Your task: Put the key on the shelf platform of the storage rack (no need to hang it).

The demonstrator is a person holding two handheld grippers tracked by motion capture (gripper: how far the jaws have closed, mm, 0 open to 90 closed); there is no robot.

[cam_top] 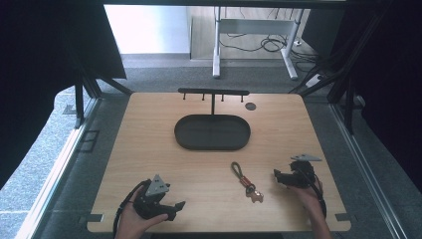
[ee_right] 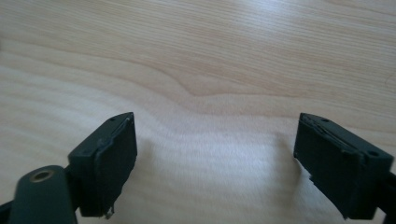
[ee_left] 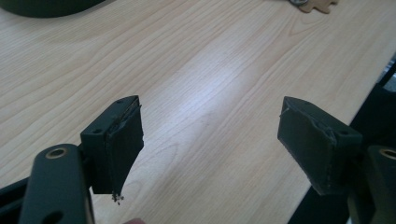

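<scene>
On the wooden table (cam_top: 149, 129), near its front edge, a keychain (cam_top: 244, 181) lies flat between the two hands, closer to the right one. It has a dark cord loop at the far end, a red piece in the middle and a small tan tag at the near end. The right tool (cam_top: 277, 175) is just to the right of the keychain and points toward it, apart from it, with bare wood between them. In the right gripper view its two jaws stand wide apart and there is only table between them. The left tool (cam_top: 178, 205) is at the front left of the table, well apart from the keychain, and points to the right. In the left gripper view its jaws are also wide and empty, and the tan tag (ee_left: 318, 5) appears far off at the top edge.

Behind the keychain, in the middle of the table, stands a dark oval tray (cam_top: 184, 135). From the tray's far side rises a thin black stand with a crossbar (cam_top: 213, 92) that carries small hooks. A small dark round disc (cam_top: 250, 106) lies on the table to the right of this stand. Nothing lies between the right tool and the keychain.
</scene>
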